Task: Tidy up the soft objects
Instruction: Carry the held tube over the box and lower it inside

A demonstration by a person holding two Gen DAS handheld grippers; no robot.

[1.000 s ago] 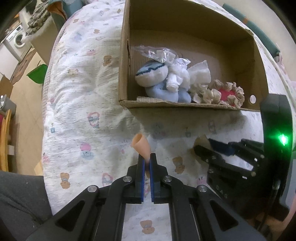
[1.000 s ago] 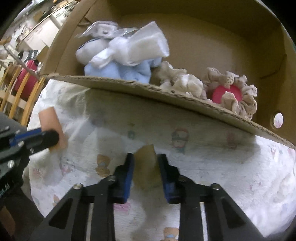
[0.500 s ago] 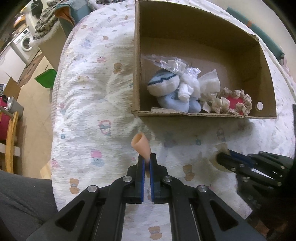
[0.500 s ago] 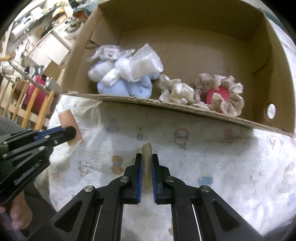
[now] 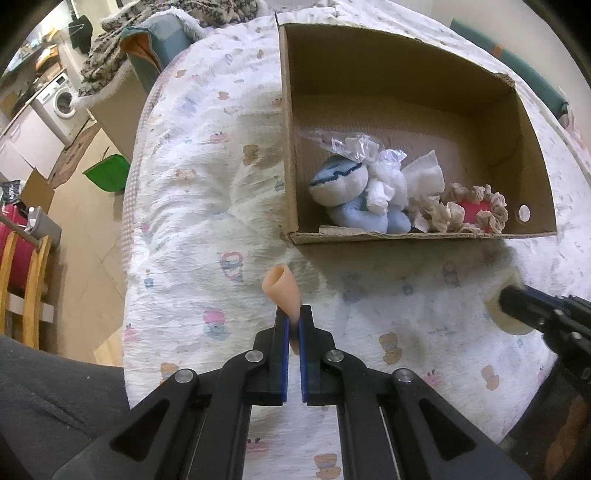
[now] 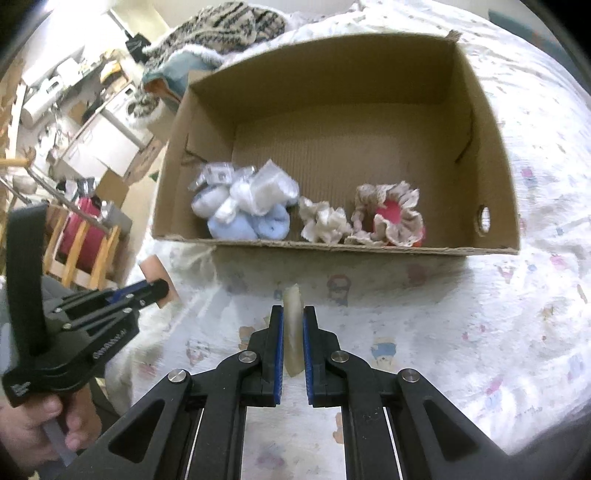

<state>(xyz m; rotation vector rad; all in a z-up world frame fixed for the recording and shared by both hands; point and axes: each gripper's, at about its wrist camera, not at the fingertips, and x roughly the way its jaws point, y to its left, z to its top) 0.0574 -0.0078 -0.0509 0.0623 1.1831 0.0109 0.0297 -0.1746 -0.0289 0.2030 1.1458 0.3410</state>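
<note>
My left gripper [image 5: 293, 314] is shut on a peach-coloured sponge [image 5: 281, 291], squeezed flat, held above the bed in front of the cardboard box [image 5: 291, 147]. My right gripper [image 6: 293, 314] is shut on a cream-coloured sponge [image 6: 293, 306], also held above the bed before the box [image 6: 491, 155]. In the box lie a blue plush toy [image 5: 347, 192], a white bagged bundle [image 5: 388, 177], a cream scrunchie [image 6: 323, 219] and a frilly scrunchie with a pink centre [image 6: 391, 218]. Each gripper shows in the other's view: the right one [image 5: 517, 301], the left one [image 6: 159, 288].
The box stands on a white quilt with cartoon prints [image 5: 192, 206]. The bed edge drops to the floor on the left, with a green bin [image 5: 107, 173], a wooden chair [image 5: 26, 280] and a washing machine [image 5: 62, 101]. A patterned blanket [image 6: 225, 29] lies behind the box.
My right gripper has shut on the cream sponge and lifted it off the quilt. Both grippers have pulled back and up from the box, so more of its inside shows.
</note>
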